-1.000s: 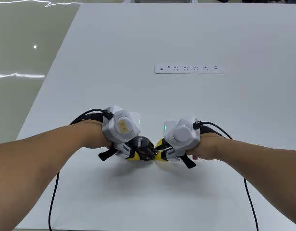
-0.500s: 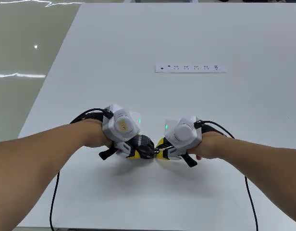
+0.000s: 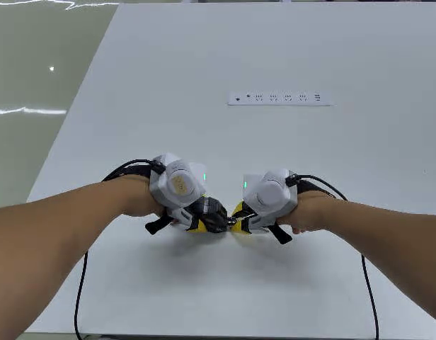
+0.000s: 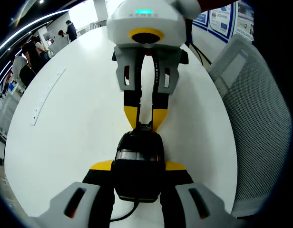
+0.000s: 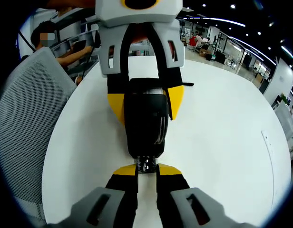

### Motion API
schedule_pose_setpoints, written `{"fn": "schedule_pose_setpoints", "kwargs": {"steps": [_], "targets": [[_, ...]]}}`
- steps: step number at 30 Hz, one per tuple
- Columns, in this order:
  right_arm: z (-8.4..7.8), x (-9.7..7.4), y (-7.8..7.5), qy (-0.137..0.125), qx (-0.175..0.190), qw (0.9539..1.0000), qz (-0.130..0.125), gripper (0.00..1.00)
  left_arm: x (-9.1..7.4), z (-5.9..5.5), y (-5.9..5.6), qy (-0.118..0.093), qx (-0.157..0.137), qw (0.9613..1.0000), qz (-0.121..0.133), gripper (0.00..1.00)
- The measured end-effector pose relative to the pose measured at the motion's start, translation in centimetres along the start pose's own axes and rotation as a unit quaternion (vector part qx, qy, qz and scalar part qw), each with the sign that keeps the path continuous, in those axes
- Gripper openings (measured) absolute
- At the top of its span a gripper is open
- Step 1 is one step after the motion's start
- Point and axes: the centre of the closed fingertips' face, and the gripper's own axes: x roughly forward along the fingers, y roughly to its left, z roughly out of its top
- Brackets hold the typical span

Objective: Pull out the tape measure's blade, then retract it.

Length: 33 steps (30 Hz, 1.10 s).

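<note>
A black tape measure point(image 4: 138, 164) sits clamped between the yellow-tipped jaws of my left gripper point(image 4: 138, 165), just above the white table. In the head view the tape measure point(image 3: 212, 213) is between the two hands, with the left gripper point(image 3: 201, 223) on its left side. My right gripper point(image 5: 146, 169) faces it head-on and is shut on the blade's end hook point(image 5: 146, 164) at the case mouth. The right gripper point(image 3: 237, 224) in the head view nearly touches the case. Hardly any blade is drawn out.
A white power strip point(image 3: 279, 100) lies flat further back on the white table point(image 3: 204, 85). Black cables point(image 3: 81, 283) trail from both grippers toward the near edge. A grey mesh chair point(image 4: 260, 118) stands beside the table, and people sit in the background.
Both hands have stayed almost still, shifting very slightly. The grippers remain close together around the tape measure.
</note>
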Motion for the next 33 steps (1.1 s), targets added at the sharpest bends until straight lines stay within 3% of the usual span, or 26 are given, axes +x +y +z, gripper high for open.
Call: {"fn": "schedule_pose_setpoints", "kwargs": {"steps": [33], "targets": [[-1.9,-1.7,-0.4,0.012,0.002,0.9999,-0.002,0.12,0.2,0.0,0.1,-0.006,-0.011,0.9999,0.003,0.32]]}}
